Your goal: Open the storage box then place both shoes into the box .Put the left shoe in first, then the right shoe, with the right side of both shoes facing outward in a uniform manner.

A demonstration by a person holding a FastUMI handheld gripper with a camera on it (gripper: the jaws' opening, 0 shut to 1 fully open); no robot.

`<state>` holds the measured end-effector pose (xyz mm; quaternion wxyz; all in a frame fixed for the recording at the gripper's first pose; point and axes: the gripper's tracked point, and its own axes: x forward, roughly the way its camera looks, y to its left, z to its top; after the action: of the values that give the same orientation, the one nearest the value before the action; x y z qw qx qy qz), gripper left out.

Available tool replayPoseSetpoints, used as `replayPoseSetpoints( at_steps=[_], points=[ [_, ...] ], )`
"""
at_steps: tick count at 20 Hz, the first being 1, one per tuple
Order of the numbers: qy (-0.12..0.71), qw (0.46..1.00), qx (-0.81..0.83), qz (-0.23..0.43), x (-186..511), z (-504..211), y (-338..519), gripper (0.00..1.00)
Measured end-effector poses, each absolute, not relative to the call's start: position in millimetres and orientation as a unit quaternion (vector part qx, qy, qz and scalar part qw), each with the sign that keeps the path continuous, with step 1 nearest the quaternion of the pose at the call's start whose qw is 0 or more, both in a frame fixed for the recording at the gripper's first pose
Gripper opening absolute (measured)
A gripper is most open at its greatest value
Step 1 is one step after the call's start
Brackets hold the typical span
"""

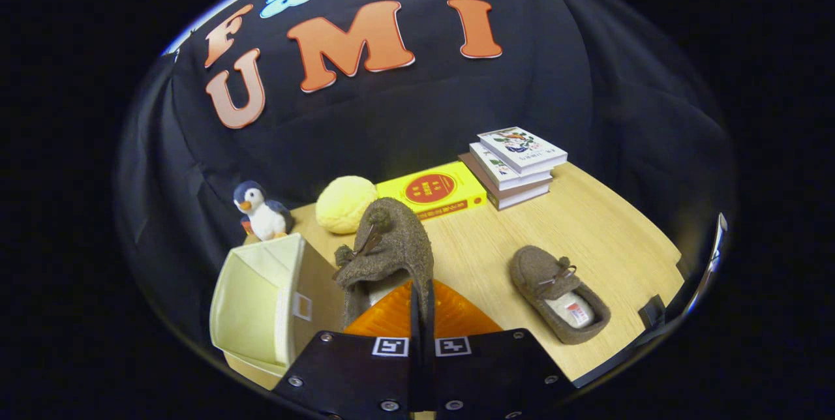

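Observation:
My gripper (421, 306) is shut on the side wall of a brown felt shoe (388, 247), which hangs lifted off the table with its toe pointing away from me. Just left of that shoe stands the pale cream storage box (261, 296), its front flap open and its inside bare. The other brown shoe (558, 293) lies on the wooden table (607, 231) to the right of the fingers, sole down, with its opening and white insole toward me.
Beyond the held shoe sit a yellow round plush (346, 203), a yellow book (438, 190) and a stack of books (515, 162). A penguin toy (261, 211) stands behind the box. The table's edge curves close on the right.

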<state>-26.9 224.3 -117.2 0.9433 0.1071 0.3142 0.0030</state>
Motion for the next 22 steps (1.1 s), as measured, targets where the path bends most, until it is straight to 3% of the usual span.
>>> replayPoseSetpoints(
  at_steps=[5,12,22],
  points=[
    [0.303,0.943,0.135,0.041,-32.8,-96.1,306.4,0.00],
    [0.345,0.924,0.138,0.092,-50.5,-131.7,402.7,0.00],
    [0.403,0.901,0.096,0.127,-78.0,-183.0,464.3,0.03]
  ],
)
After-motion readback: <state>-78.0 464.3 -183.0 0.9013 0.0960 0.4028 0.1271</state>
